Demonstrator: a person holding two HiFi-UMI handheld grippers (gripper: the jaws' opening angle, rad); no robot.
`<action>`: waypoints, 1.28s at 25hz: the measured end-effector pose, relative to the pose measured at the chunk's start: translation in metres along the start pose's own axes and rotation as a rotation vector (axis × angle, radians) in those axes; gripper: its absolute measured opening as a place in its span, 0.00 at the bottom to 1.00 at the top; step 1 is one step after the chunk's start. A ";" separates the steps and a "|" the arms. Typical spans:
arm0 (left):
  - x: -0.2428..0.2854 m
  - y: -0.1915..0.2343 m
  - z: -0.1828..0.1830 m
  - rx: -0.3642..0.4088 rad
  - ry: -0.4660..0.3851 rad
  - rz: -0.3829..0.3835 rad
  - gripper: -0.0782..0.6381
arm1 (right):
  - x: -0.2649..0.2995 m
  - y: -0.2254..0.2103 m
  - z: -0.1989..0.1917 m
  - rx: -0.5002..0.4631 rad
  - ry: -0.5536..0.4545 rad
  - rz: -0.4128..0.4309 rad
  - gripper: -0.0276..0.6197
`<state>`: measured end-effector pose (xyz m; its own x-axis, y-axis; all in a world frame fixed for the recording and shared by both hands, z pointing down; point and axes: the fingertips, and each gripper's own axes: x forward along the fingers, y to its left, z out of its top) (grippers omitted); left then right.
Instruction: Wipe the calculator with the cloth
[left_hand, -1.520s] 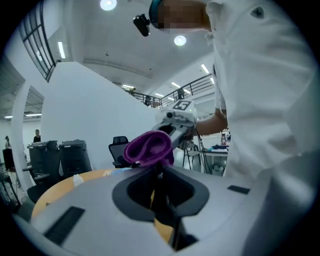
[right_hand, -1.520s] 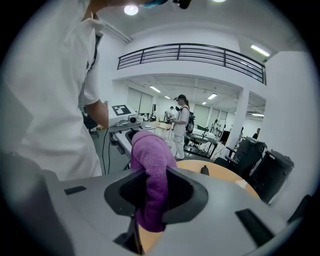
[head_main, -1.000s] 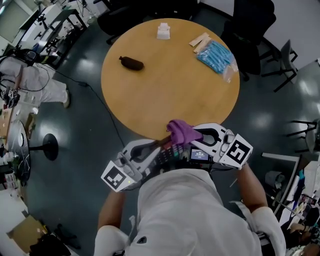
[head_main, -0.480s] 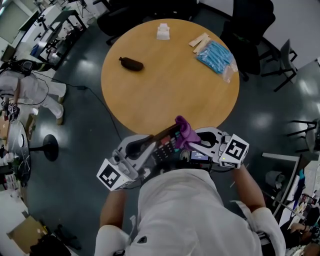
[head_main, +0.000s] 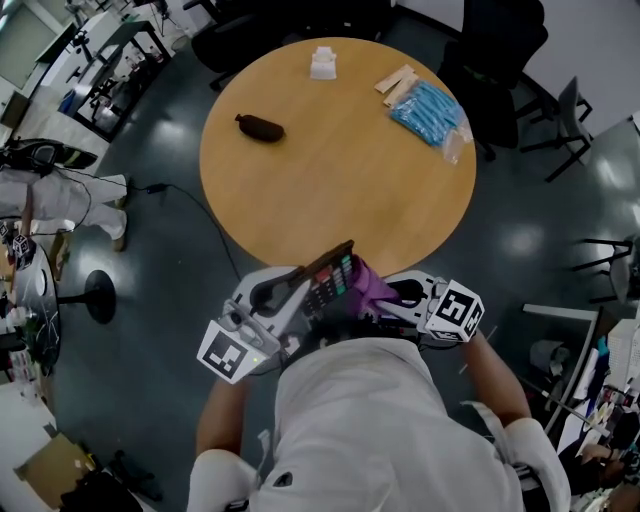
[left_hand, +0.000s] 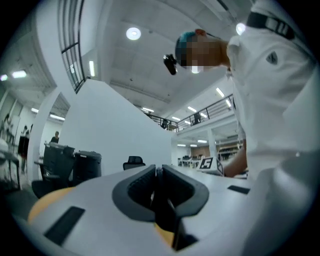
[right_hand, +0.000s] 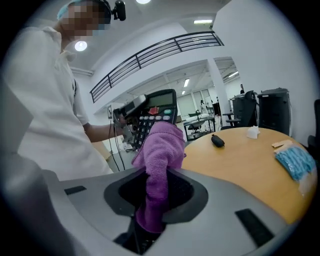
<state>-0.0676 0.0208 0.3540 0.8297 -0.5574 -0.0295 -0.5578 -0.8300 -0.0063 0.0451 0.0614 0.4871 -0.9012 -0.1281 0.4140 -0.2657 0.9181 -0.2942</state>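
Observation:
A dark calculator (head_main: 331, 281) with coloured keys is held up on edge just off the near rim of the round wooden table (head_main: 340, 170). My left gripper (head_main: 292, 291) is shut on its lower end, and in the left gripper view only its thin dark edge (left_hand: 163, 212) shows between the jaws of that gripper (left_hand: 159, 192). My right gripper (head_main: 396, 295) is shut on a purple cloth (head_main: 368, 286). The bunched cloth (right_hand: 159, 150) sticks up out of the right gripper (right_hand: 156, 194) and lies against the calculator's key face (right_hand: 154, 114).
On the table lie a dark oblong object (head_main: 260, 127), a small white item (head_main: 322, 62) and a blue packet (head_main: 430, 108) with tan strips beside it. Black chairs (head_main: 500, 60) stand round the far side. A floor cable (head_main: 190, 195) runs at the left.
The right gripper has come down toward the person, dragging the cloth along the calculator. The left gripper rolled, tipping the calculator further up on edge.

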 end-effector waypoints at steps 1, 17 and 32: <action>0.004 -0.006 -0.004 0.087 0.042 -0.004 0.17 | -0.004 -0.006 -0.006 0.001 0.013 -0.018 0.18; 0.016 -0.102 -0.008 0.463 0.119 -0.415 0.17 | -0.067 0.022 0.140 -0.333 -0.012 0.255 0.18; 0.014 -0.139 0.051 0.531 -0.009 -0.488 0.17 | -0.055 0.063 0.126 -0.380 0.255 0.674 0.18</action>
<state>0.0205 0.1294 0.3035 0.9880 -0.1235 0.0924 -0.0602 -0.8607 -0.5056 0.0351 0.0791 0.3373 -0.7081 0.5449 0.4491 0.4820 0.8378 -0.2565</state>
